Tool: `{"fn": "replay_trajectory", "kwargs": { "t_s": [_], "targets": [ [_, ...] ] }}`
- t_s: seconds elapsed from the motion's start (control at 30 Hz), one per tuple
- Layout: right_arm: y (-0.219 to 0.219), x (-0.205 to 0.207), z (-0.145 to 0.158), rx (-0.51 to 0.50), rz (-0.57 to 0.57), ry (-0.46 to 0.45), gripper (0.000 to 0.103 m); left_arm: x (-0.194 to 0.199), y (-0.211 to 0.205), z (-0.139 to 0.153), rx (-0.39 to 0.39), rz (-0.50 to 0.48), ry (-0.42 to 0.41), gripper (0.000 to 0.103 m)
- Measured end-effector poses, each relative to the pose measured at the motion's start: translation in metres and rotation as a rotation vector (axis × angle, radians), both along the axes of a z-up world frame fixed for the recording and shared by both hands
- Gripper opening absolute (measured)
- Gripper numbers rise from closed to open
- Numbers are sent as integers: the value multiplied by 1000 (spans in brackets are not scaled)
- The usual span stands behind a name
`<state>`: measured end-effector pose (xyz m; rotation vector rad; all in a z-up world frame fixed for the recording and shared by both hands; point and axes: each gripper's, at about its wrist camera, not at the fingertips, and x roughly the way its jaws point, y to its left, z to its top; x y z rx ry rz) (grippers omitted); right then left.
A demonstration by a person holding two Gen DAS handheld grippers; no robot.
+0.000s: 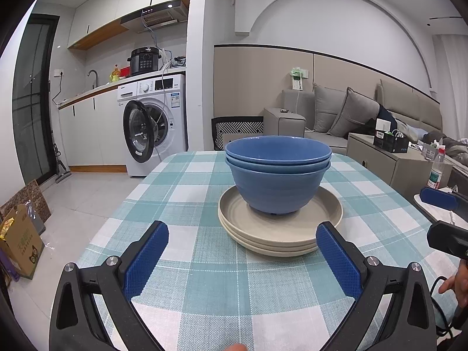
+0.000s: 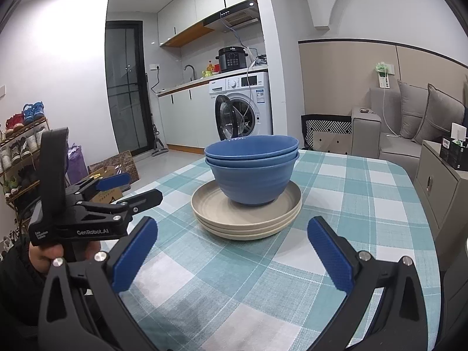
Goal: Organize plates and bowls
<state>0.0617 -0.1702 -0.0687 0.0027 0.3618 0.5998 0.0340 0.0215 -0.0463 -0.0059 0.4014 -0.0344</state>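
Two nested blue bowls [image 1: 278, 172] stand on a stack of three beige plates [image 1: 279, 234] in the middle of the checked tablecloth [image 1: 204, 263]. My left gripper [image 1: 242, 234] is open and empty, just in front of the plates. The same bowls [image 2: 251, 169] and plates [image 2: 245, 219] show in the right wrist view. My right gripper [image 2: 232, 231] is open and empty, a little nearer than the plates. The left gripper [image 2: 125, 187] also shows at the left of the right wrist view, held by a hand.
A washing machine [image 1: 155, 122] with its door open and a kitchen counter stand behind the table. A grey sofa [image 1: 365, 111] and a low cabinet [image 1: 389, 158] are at the right. Cardboard boxes [image 1: 20, 234] sit on the floor at the left.
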Motion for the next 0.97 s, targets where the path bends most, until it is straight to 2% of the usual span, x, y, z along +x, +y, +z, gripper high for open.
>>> {"fn": "replay_trajectory", "kwargs": {
  "t_s": [0.97],
  "targets": [
    [0,0,0,-1,2,-2,103,-2,-4,4,8,-24,-13,103]
  ]
}}
